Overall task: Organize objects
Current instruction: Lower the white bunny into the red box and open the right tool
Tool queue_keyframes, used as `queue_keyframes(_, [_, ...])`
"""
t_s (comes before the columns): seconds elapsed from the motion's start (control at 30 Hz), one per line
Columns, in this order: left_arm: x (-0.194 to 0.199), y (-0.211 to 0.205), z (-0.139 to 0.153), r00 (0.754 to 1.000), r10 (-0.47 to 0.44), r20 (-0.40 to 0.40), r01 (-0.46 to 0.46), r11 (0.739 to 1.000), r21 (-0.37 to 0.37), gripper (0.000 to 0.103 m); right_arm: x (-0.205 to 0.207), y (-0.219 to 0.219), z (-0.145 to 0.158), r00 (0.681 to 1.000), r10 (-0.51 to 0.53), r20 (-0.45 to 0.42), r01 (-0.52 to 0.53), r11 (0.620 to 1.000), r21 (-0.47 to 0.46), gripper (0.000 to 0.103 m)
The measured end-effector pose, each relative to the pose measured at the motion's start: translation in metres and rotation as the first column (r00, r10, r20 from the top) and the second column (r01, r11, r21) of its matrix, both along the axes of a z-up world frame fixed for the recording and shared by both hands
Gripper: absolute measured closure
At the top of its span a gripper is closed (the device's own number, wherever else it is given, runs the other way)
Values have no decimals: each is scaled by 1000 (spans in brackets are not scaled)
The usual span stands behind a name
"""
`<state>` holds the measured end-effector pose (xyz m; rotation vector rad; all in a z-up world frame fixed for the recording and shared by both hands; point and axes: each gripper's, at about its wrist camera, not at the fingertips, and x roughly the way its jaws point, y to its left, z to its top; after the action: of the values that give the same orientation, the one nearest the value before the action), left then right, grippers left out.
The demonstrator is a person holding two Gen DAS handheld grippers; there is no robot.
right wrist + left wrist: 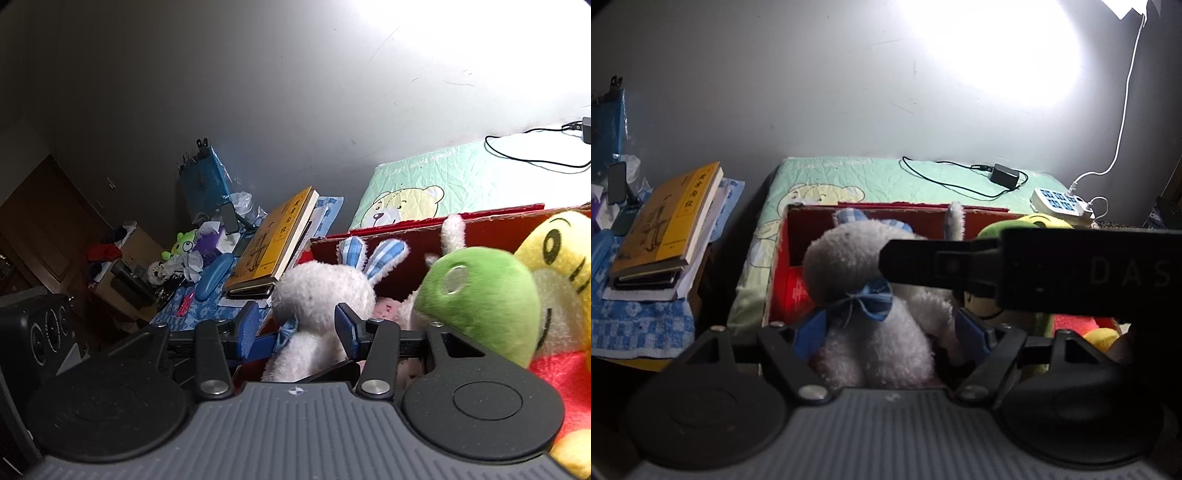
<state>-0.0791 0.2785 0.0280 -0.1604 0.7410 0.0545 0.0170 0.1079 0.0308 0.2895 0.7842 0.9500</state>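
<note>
The letters "D A S" stand in pale print on the black bar (1071,273) that crosses in front of the red box (783,258), to the right of the white bunny in that box. Left of the box, the yellow book (665,221) topping the stack bears a vertical column of dark characters on its cover, too blurred to read; the same column shows on the book in the right wrist view.

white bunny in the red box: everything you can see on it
The bunny is white fluffy plush with blue-and-white checked ears and a blue checked neck bow. It sits upright in the red box, back to both cameras, beside a green plush. Both the left gripper and right gripper straddle it; pad contact is unclear.
</note>
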Motion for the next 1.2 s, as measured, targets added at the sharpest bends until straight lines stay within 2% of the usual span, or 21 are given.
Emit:
queue_keyframes(0.13, [-2,-12,6,1000,-13,1,13,1000,28,16,-6,-16,6,999,-46,27,47,999,-16,53])
queue_keyframes(0.37, [-4,-31,10,999,-7,-47,11,997,78,13,-17,-39,6,993,-109,50,112,992,-52,53])
queue_keyframes(0.63, [-8,-47,12,994,14,-106,-5,996,86,10,-35,-53,10,972,-193,132,206,974,-97,52])
queue_keyframes(0.73, [-11,-52,11,993,30,-115,-20,996,87,9,-41,-60,12,959,-239,154,256,961,-107,47])
queue_keyframes(0.87, [-16,-60,11,991,58,-121,-45,993,107,9,-54,-66,13,920,-313,237,352,924,-148,38])
queue_keyframes(1.0, [-21,-68,12,989,74,-124,-57,989,136,9,-63,-73,11,891,-366,270,412,900,-141,35])
queue_keyframes(1.2, [-23,-72,8,982,93,-166,-74,991,115,9,-68,-81,10,889,-387,244,425,896,-129,35])
